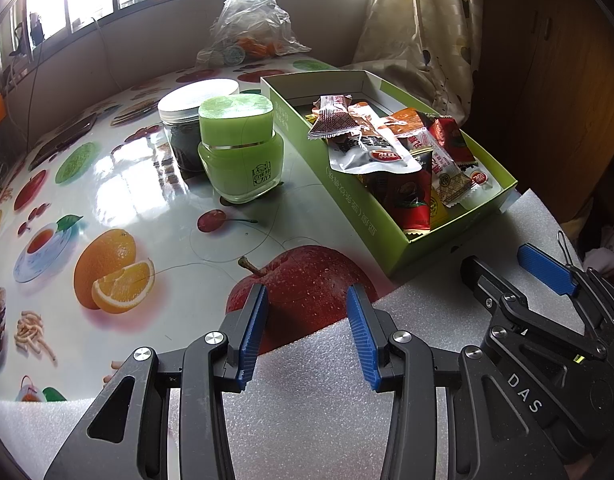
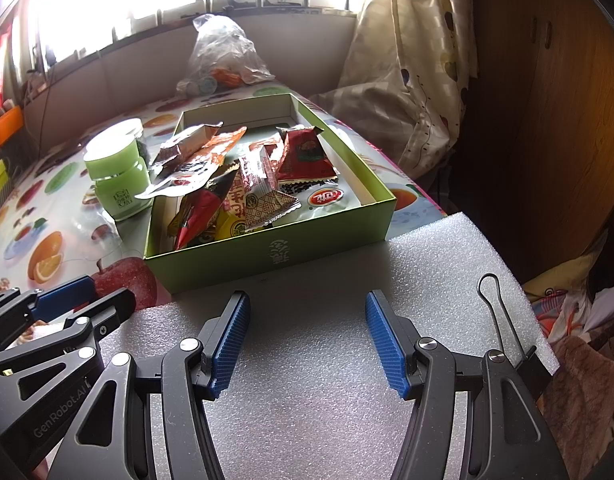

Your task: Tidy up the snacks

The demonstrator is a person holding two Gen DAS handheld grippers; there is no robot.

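A shallow green box (image 1: 347,216) (image 2: 267,258) holds a heap of snack packets (image 1: 399,152) (image 2: 247,176) in red, orange, white and yellow wrappers. It rests on the fruit-print tablecloth, its near corner on a white foam sheet (image 1: 307,400) (image 2: 327,380). My left gripper (image 1: 307,300) hovers open over the foam edge and a printed apple, left of the box, nothing between its blue pads. My right gripper (image 2: 307,300) stands open wider above the foam, just short of the box's near wall, also holding nothing. Each gripper shows at the edge of the other's view.
A green jar (image 1: 241,148) (image 2: 117,172) and a dark jar with a white lid (image 1: 187,120) stand left of the box. A clear plastic bag (image 1: 251,24) (image 2: 223,56) lies at the table's far edge. A curtain (image 2: 407,72) hangs at right, near a wooden cabinet.
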